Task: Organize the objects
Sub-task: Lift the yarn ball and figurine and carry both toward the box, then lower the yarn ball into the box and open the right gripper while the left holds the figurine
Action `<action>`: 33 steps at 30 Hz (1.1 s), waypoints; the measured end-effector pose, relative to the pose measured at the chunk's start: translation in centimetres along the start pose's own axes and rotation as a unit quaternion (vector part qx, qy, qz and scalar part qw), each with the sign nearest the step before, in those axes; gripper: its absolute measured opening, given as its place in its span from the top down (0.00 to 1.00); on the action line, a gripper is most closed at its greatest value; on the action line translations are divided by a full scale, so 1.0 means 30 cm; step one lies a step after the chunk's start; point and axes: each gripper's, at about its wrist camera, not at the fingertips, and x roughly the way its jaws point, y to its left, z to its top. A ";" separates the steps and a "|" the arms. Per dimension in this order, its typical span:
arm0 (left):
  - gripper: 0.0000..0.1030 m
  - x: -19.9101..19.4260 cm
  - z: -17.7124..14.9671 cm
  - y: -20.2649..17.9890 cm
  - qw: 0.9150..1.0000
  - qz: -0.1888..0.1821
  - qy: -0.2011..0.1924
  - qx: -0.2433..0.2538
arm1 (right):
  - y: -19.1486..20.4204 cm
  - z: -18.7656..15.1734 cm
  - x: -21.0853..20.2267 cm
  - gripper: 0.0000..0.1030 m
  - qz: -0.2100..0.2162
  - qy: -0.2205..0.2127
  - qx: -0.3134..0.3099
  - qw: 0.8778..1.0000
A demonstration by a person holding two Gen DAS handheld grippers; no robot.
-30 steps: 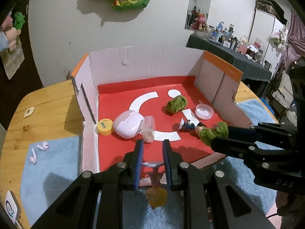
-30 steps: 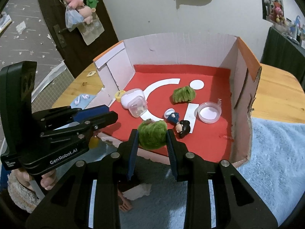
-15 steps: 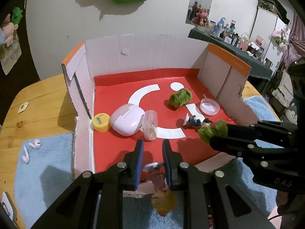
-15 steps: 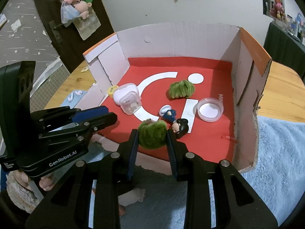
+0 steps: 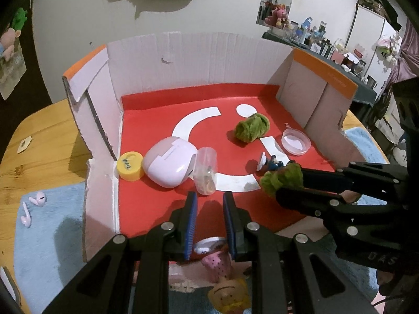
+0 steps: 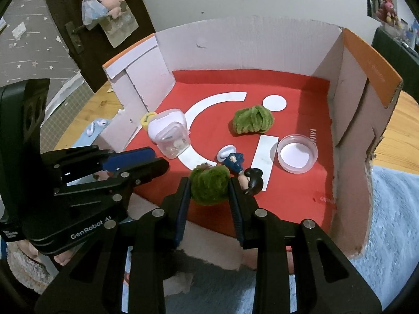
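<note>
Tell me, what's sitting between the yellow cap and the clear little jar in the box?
The pale pink earbud case. In the left wrist view it lies between the yellow cap and the clear jar, close to both.

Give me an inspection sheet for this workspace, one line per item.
Surface: wooden table with blue towel around an open cardboard box with a red floor.
Job's things: green fuzzy ball held over the box's front; second green ball, pink case, clear capsule, yellow cap, clear dish and figurine inside.
Clutter: two pink earbuds on the towel.
Grippers: right gripper shut on the ball; left gripper open, doll toy below it.
Cables: nothing seen.
Surroundings: white wall, crowded shelf.
</note>
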 end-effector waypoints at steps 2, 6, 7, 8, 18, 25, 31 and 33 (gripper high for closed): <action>0.80 0.007 0.000 0.002 1.000 0.001 0.002 0.000 | -0.007 0.002 0.008 0.73 -0.002 0.001 0.001 1.000; 0.80 0.021 0.001 0.005 1.000 0.004 0.005 -0.001 | -0.018 0.004 0.018 0.73 -0.011 0.001 -0.001 1.000; 0.80 0.023 0.003 0.006 1.000 0.004 0.005 -0.001 | -0.024 0.005 0.022 0.73 -0.013 0.001 0.001 1.000; 0.80 0.025 0.004 0.007 1.000 0.004 0.005 -0.001 | -0.027 0.005 0.024 0.73 -0.014 0.001 0.001 1.000; 0.80 0.034 0.010 0.014 1.000 0.004 0.003 -0.006 | -0.045 0.007 0.030 0.73 -0.027 0.001 0.002 1.000; 0.79 0.030 0.012 0.017 1.000 0.007 0.001 -0.009 | -0.045 0.007 0.028 0.72 -0.027 0.000 0.005 1.000; 0.70 0.021 0.013 0.017 1.000 0.007 -0.003 -0.009 | -0.041 0.006 0.022 0.71 -0.028 -0.002 0.003 1.000; 0.66 0.015 0.012 0.016 1.000 0.009 -0.005 -0.009 | -0.037 0.004 0.018 0.71 -0.028 -0.003 0.003 1.000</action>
